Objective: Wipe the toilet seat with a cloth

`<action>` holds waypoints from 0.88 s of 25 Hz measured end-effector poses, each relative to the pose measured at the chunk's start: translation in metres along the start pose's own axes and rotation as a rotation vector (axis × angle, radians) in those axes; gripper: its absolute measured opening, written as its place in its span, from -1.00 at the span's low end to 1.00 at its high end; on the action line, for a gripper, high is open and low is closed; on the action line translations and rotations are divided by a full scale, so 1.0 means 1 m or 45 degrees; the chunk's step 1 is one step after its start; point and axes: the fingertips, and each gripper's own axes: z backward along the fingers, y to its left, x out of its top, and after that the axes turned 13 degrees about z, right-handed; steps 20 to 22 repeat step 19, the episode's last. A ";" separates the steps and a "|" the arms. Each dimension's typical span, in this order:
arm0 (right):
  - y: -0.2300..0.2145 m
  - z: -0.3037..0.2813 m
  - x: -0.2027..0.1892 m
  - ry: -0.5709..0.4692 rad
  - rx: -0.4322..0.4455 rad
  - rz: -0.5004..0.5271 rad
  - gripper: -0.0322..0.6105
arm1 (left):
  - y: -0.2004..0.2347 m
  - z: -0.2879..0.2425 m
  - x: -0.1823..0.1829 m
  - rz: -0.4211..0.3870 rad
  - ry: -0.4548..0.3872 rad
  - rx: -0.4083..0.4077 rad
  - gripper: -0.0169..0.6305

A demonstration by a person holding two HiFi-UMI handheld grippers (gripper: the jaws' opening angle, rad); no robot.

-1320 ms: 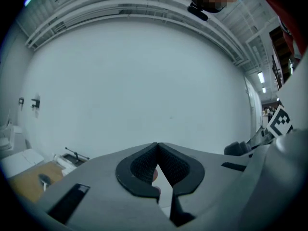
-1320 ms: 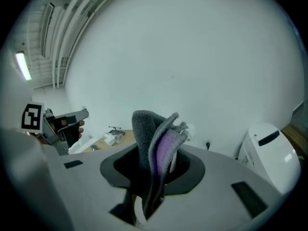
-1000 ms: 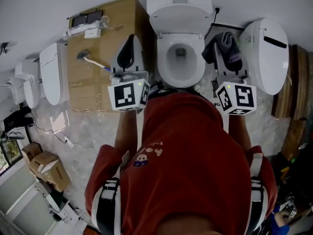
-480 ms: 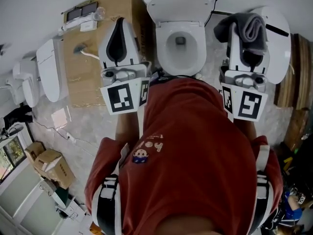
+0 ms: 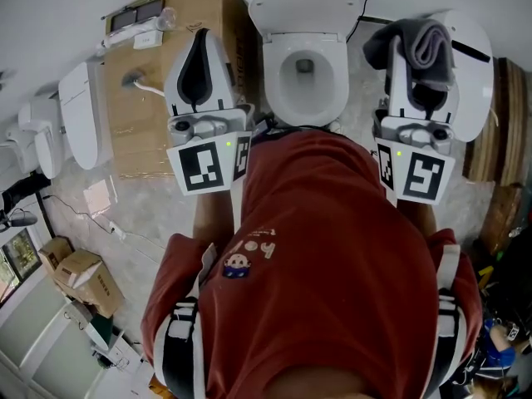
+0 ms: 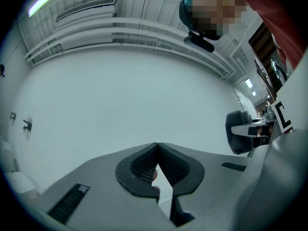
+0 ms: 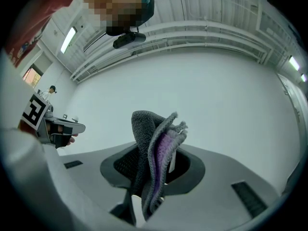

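The cloth (image 7: pixel 150 129) is grey with a purple inner fold, and your right gripper (image 7: pixel 155 163) has its jaws clamped on it. The cloth stands up out of the jaws, and a tail of it hangs below them. In the head view the cloth (image 5: pixel 424 41) is bunched over the tip of that gripper (image 5: pixel 414 66) at the upper right of the frame. There it is well apart from the toilet seat (image 5: pixel 278 81) at top centre. The seat lies down around the open bowl, with the lid (image 5: pixel 303 11) raised behind it.

Your left gripper (image 5: pixel 199 44) is just left of the seat in the frame. In its own view the left gripper (image 6: pixel 157 150) has its jaws together at the tips, holding nothing. Each gripper's marker cube sits near your body, the left cube (image 5: pixel 208 166) and the right cube (image 5: pixel 417 174).

A cardboard box (image 5: pixel 150 140) stands at upper left, beside the toilet. A second white lid (image 5: pixel 472 81) lies at the far right, behind the cloth. Your red shirt (image 5: pixel 332 264) fills the lower centre.
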 end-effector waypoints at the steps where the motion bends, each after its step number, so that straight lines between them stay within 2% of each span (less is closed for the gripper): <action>1: 0.000 0.000 0.000 0.000 0.000 0.011 -0.55 | 0.000 0.000 0.001 0.001 -0.001 0.001 -0.91; 11: -0.005 0.006 0.001 0.024 -0.035 0.043 -0.55 | 0.002 0.010 0.006 0.014 -0.004 0.007 -0.91; 22: -0.002 0.010 0.004 0.023 -0.016 0.047 -0.55 | -0.001 0.017 0.007 0.008 0.005 0.007 -0.91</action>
